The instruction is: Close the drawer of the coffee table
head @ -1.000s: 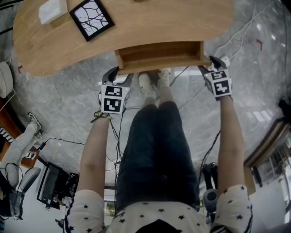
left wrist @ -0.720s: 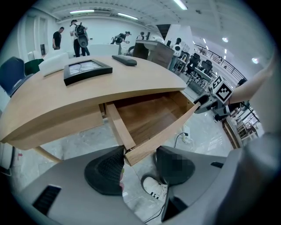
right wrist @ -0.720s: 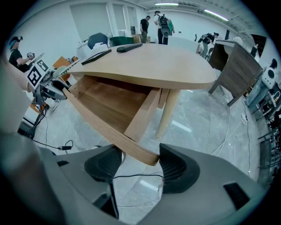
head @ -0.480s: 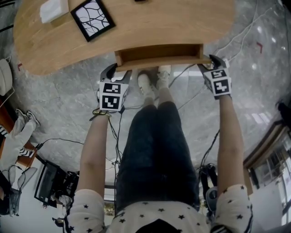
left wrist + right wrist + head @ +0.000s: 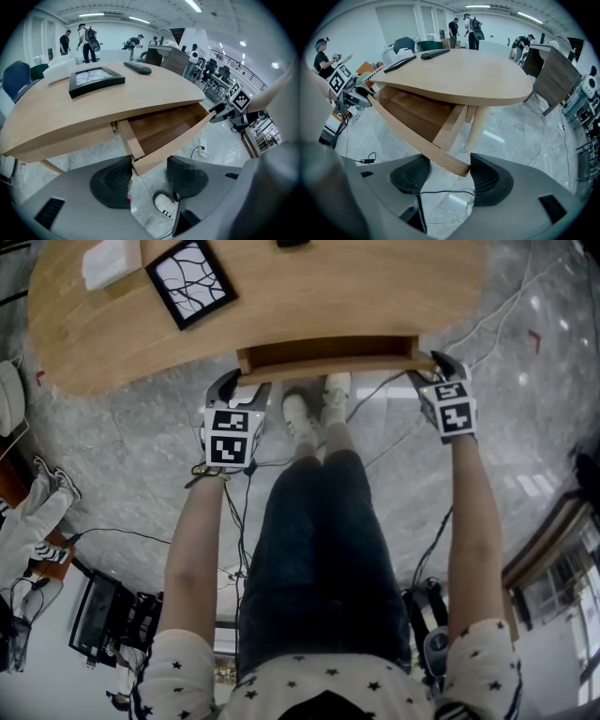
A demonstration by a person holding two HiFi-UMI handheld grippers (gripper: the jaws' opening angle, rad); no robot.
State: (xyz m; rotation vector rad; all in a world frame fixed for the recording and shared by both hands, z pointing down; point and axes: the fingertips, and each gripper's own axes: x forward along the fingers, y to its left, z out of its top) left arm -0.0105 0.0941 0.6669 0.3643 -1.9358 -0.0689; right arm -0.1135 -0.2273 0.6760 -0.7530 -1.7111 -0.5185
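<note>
Bracing both ends of the drawer front: that is how the two tools stand.

Left gripper (image 5: 246, 390) (image 5: 150, 165): jaws set wide. The near corner of the drawer (image 5: 328, 352) (image 5: 159, 131) front sits in the gap, against the tip of the left-hand pad (image 5: 112, 180) or just off it; I cannot tell which. The other pad stands apart from the wood. Nothing is clamped.

Right gripper (image 5: 436, 371) (image 5: 449, 161): jaws also wide. The opposite end of the drawer (image 5: 412, 112) front lies between them, close to the right-hand pad (image 5: 490, 180), with a clear gap on the other side.

Drawer: part way out from under the coffee table (image 5: 356, 287) (image 5: 117, 103) (image 5: 478, 75) top, its bare wooden inside showing just ahead of both sets of jaws. From the head view only a narrow strip of it shows past the table edge.

Beyond the left gripper, on the table top: a black picture frame (image 5: 189, 277) (image 5: 96, 79), a white box (image 5: 108, 261) (image 5: 58, 70) further off, and a dark remote (image 5: 138, 68) (image 5: 435, 54) near the far edge.

Between the two grippers, below the drawer: the person's white shoes (image 5: 314, 409) on the grey marble floor (image 5: 141, 456). One shoe shows under the left jaws.

Cables (image 5: 394, 390) run across the floor near the right gripper.
</note>
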